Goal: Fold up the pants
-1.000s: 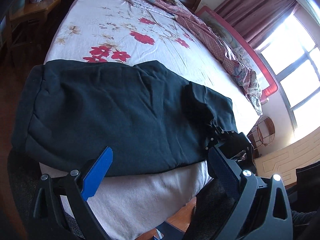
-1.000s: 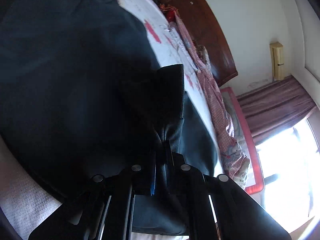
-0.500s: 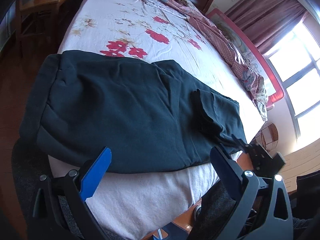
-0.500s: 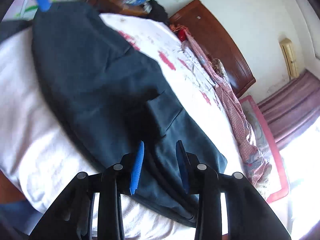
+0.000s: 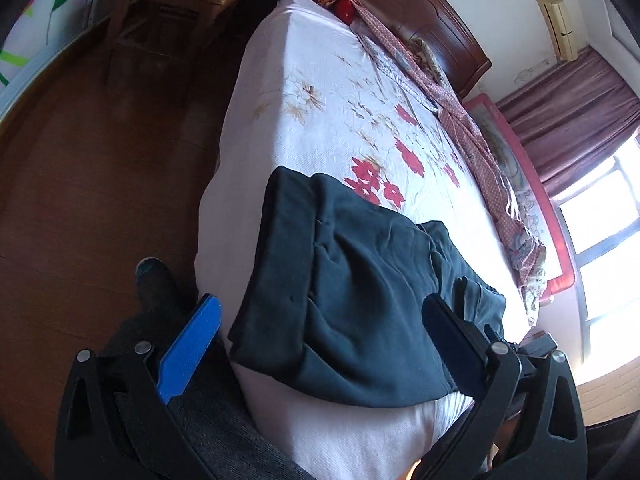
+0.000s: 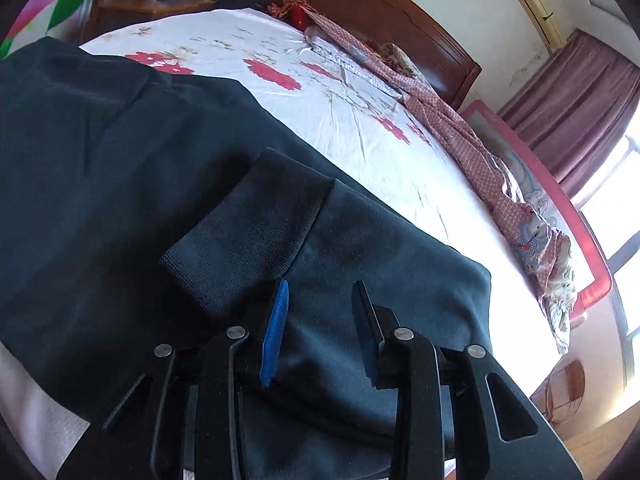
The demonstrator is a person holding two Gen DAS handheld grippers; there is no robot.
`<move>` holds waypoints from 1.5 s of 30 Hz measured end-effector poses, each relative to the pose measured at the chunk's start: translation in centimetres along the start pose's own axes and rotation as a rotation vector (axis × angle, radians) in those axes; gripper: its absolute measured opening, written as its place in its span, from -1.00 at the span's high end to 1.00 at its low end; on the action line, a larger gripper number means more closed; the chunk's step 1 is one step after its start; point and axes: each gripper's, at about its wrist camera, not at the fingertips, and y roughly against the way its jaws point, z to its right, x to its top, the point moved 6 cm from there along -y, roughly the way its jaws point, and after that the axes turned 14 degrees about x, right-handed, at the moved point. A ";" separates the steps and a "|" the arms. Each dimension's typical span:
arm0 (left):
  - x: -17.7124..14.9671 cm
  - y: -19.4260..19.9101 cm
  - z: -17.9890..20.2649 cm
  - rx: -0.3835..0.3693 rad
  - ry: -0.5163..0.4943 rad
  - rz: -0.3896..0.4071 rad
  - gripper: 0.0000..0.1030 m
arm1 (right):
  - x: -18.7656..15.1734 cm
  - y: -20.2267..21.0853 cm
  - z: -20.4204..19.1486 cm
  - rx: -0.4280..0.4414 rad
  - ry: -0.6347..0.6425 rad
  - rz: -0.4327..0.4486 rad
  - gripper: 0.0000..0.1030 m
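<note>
Your left gripper (image 5: 320, 320) and right gripper (image 6: 320, 300) both gape, empty. The pants (image 5: 360, 300) lie bunched at the bed's (image 5: 340, 100) corner, seemingly overhanging; a careless tug could slide them off.

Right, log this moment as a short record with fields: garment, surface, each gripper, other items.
garment: dark folded fabric pants, lying at the near corner of the bed, ribbed cuff on top
surface: white floral bed sheet
left gripper: open, empty, fingers clear of the pants
right gripper: open, empty, low over the pants
other items: pink checked cloth along the far side; wooden headboard
</note>
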 end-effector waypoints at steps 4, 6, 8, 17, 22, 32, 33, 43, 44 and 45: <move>0.4 -4.7 -1.1 -0.131 0.047 -0.164 -0.96 | 0.3 -0.9 1.0 0.033 -0.027 -0.047 0.37; 0.4 -6.5 -1.7 -0.128 0.098 -0.200 -0.96 | 0.8 -1.4 0.8 0.027 -0.010 -0.065 0.37; -0.1 -7.6 -1.9 -0.157 0.120 -0.234 -0.96 | 1.2 -2.0 0.5 0.027 -0.005 -0.082 0.37; -1.5 -8.2 -1.1 -0.071 0.083 -0.228 -0.01 | 1.2 -1.8 0.0 0.019 -0.001 -0.107 0.37; 0.0 -5.5 2.6 0.107 -0.045 -0.191 0.49 | 1.7 -0.5 0.2 -0.102 0.020 -0.085 -0.10; 1.6 -3.7 6.1 0.211 -0.039 -0.270 0.54 | 8.5 12.7 -21.3 0.271 0.461 0.434 -0.67; 1.6 -3.4 5.9 0.216 -0.037 -0.277 0.54 | 8.7 13.4 -23.4 0.252 0.528 0.484 -0.70; 2.7 -2.3 5.1 0.198 -0.048 -0.290 0.54 | 9.2 9.2 -30.7 0.036 0.787 0.527 -0.81; 2.8 -2.4 5.1 0.187 -0.053 -0.300 0.54 | 9.1 8.4 -30.5 0.031 0.777 0.505 -0.81; 3.0 -2.5 5.2 0.189 -0.078 -0.293 0.54 | 9.1 7.8 -30.5 0.044 0.772 0.498 -0.81</move>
